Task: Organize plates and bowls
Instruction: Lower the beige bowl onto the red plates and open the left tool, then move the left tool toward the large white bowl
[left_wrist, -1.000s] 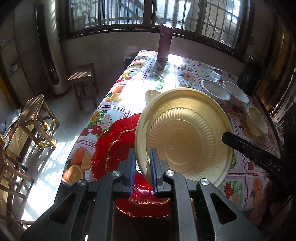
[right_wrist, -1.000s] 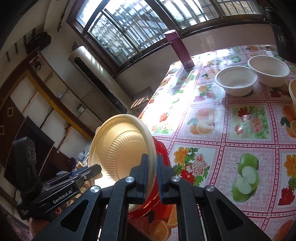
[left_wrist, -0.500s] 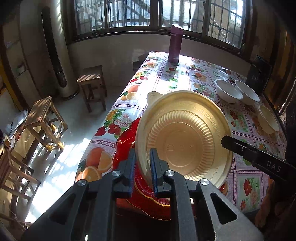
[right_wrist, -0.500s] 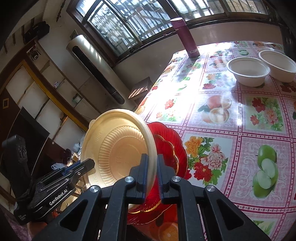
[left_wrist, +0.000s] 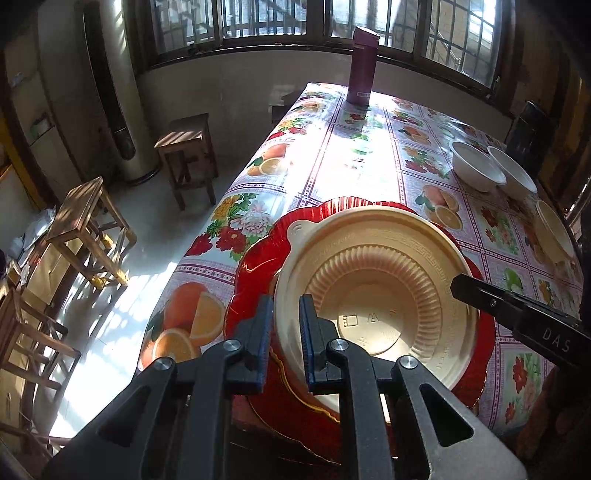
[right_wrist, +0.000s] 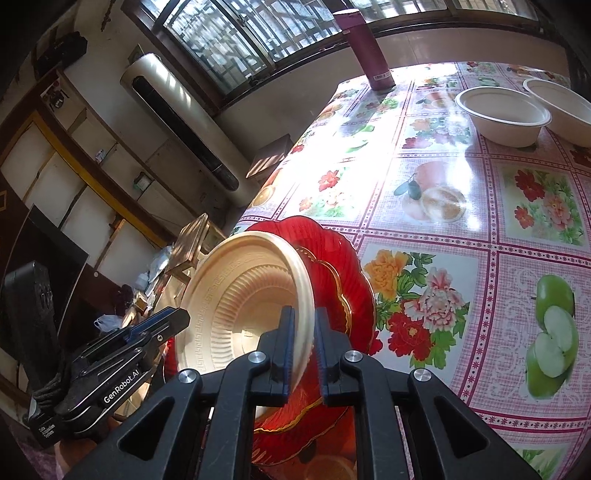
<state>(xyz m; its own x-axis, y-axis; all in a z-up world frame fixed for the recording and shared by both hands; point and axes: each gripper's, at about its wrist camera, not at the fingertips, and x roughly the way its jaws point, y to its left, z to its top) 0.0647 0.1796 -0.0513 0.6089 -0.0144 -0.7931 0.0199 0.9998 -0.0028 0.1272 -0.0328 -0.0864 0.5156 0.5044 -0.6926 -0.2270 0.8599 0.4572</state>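
At the near end of the table (left_wrist: 332, 173), over its fruit-and-flower oilcloth, a cream plastic plate (left_wrist: 373, 288) sits tilted above a red plate (left_wrist: 255, 258), both grippers pinching its rim. The cream plate is round and deep, with a broad raised rim carrying a key-pattern band, a ring of fine radial ribs sloping down to a flat centre stamped with small embossed marks, and a little rounded tab sticking out at its far-left edge. The left gripper (left_wrist: 286, 325) is clamped on the plate's near-left rim, one blue-edged pad on each face. The right gripper (right_wrist: 303, 339) grasps the opposite rim the same way, and in the left wrist view its black finger reaches in from the right. The red plate beneath is glossy, translucent and scalloped, with a thin gold line following its inner lobes; whether the cream plate already rests on it cannot be told. Farther along the table's right side stand two white bowls (right_wrist: 502, 114) just beside each other, with another cream dish (left_wrist: 554, 232) near the right edge. A maroon flask (left_wrist: 362, 66) stands upright at the far end under the barred window.
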